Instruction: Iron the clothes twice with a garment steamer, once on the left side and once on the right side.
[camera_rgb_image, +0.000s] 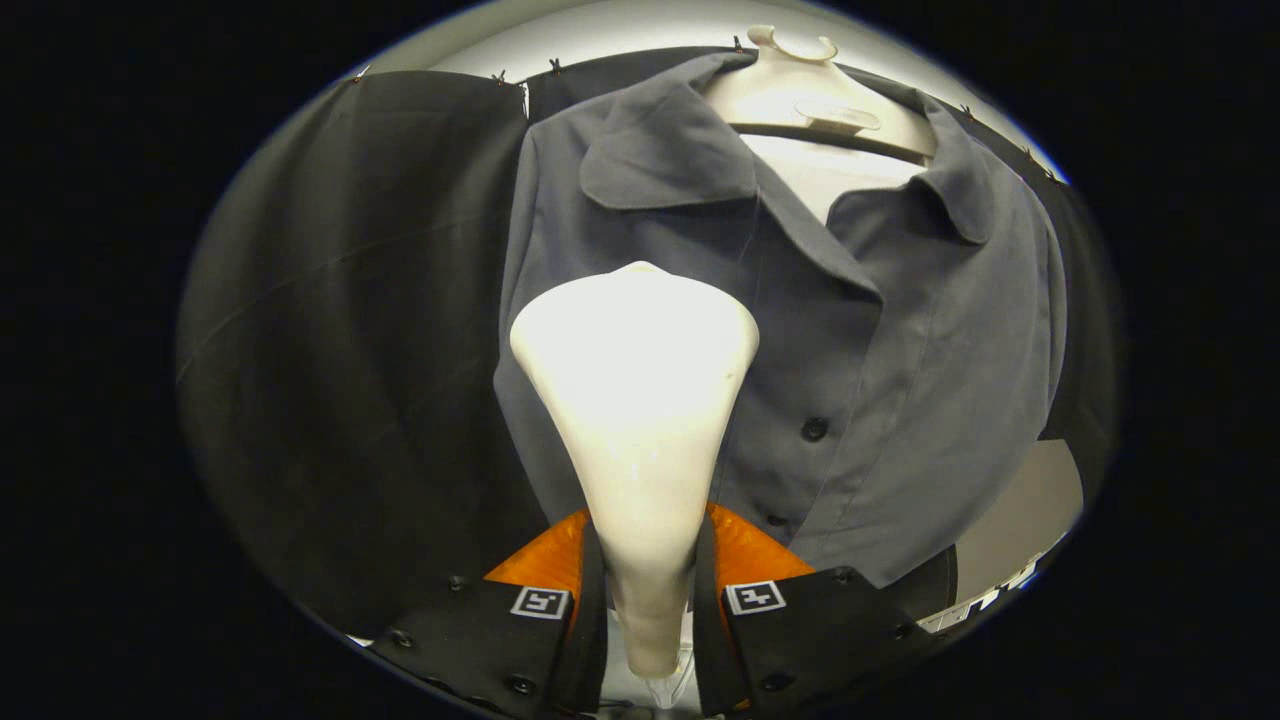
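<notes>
**While steamer is clamped by its neck only: slip and wrong-panel risk**

With the claw (648, 600) closed down to a narrow gap, the steamer (636, 400) is held between both fingers at the slim lower part of its handle, and both fingers appear to be pressed on it. The wide head is carried well ahead of the fingers, up against the grey shirt (900, 330).

- Head is placed over the shirt panel ahead and slightly to the left of the claw; whether the fabric is actually touched cannot be told.
- Grip is taken on a tapered, smooth neck: the steamer could be rotated or slid through the fingers if the head is dragged hard on cloth.
- Button placket (814, 429) lies just right of the head; a button could be snagged if the pass is drifted sideways.
- Shirt is hung loosely on a hanger (800, 85); it could be pushed back or bunched rather than flattened.
- Right panel is judged not yet covered; it could be skipped if passes are miscounted.
</notes>
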